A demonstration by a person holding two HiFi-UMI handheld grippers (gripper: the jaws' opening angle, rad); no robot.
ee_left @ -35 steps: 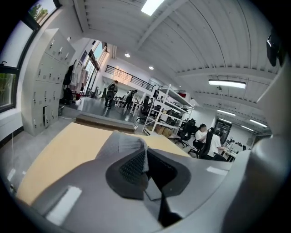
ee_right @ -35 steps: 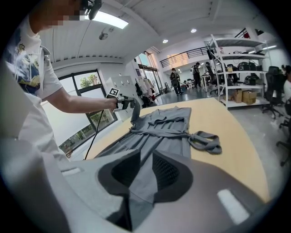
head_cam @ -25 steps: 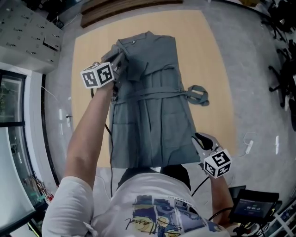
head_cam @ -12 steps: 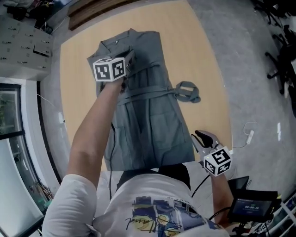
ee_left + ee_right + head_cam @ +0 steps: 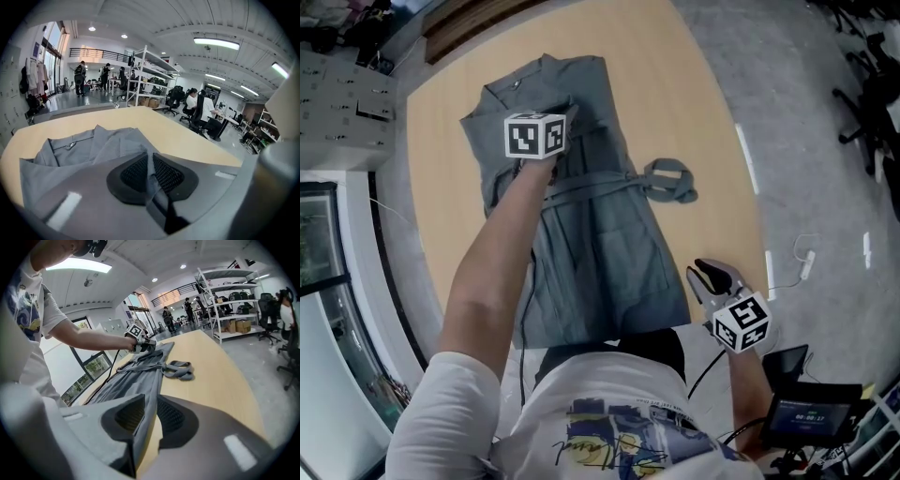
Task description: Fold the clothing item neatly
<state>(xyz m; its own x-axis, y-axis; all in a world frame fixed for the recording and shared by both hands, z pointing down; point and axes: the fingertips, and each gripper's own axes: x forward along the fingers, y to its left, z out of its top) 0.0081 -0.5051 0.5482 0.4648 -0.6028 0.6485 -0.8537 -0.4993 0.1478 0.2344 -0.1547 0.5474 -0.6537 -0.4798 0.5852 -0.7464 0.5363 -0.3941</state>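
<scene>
A long grey garment (image 5: 600, 225) lies lengthwise on the wooden table (image 5: 703, 122), collar (image 5: 525, 80) at the far end. Its tie belt ends in a loop (image 5: 667, 180) off the right side. My left gripper (image 5: 570, 117) is over the upper part near the collar. A fold of the fabric (image 5: 93, 145) is pinched between its pads while the jaws (image 5: 149, 161) begin opening. My right gripper (image 5: 705, 277) is at the near right corner, shut on the hem (image 5: 136, 366), which runs between its pads (image 5: 149, 411).
The table's right edge meets a grey floor with a white cable (image 5: 802, 272). A small screen device (image 5: 811, 417) sits near my right side. Metal shelving (image 5: 150, 79) and seated people with office chairs stand beyond the table's far end.
My left gripper has moved rightward over the garment's upper part, drawing the left shoulder fabric inward. The right gripper has stayed at the hem corner.
</scene>
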